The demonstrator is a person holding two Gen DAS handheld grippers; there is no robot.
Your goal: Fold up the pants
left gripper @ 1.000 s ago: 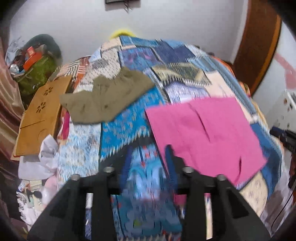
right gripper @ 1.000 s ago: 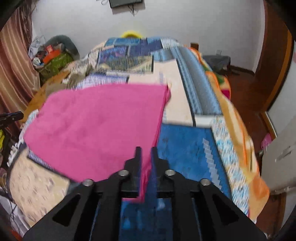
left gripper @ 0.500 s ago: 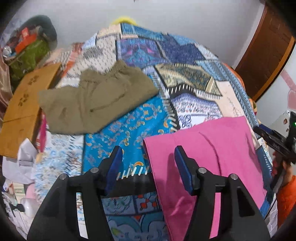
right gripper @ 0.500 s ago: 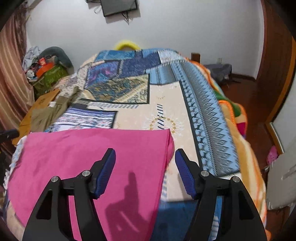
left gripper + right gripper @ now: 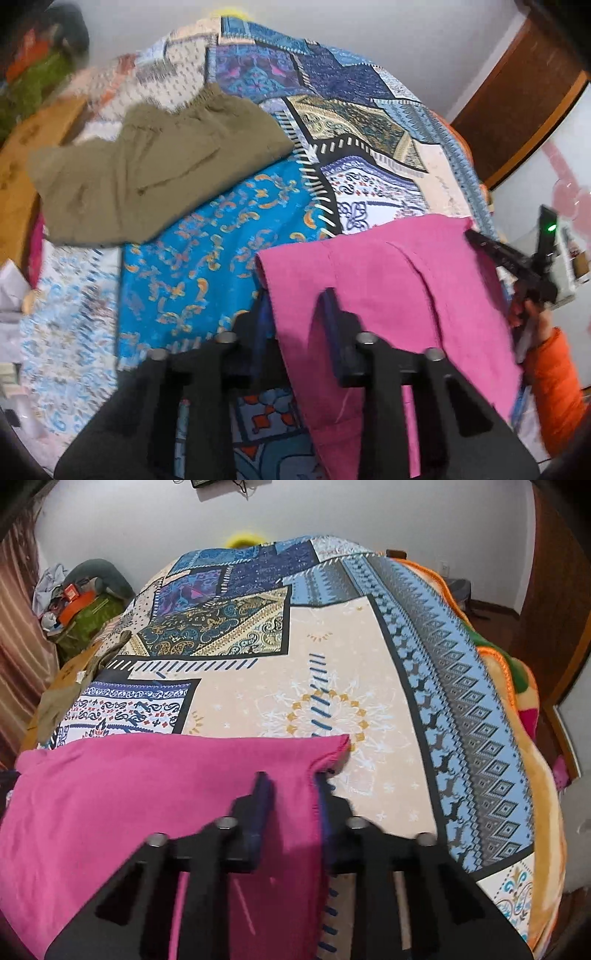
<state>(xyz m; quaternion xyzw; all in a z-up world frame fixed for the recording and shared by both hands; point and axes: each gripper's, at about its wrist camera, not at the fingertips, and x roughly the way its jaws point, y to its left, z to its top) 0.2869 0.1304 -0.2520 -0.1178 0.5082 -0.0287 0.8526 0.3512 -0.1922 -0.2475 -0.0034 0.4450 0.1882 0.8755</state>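
Straddling the pink pants' [image 5: 399, 295] near corners, the left gripper [image 5: 295, 317] and right gripper [image 5: 290, 805] each had jaws parted around a side edge, fabric between but not yet pinched, likely set for the next fold. Pants lay flat on the patchwork bedspread [image 5: 332, 686]. Olive garment [image 5: 147, 173] sat well apart.

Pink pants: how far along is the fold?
Done: the pink pants lie flat in a rectangle on the bedspread. In hand: the left gripper and right gripper each straddle a side edge, jaws apart. Left: at least one more fold, probably; the olive pants look untouched.
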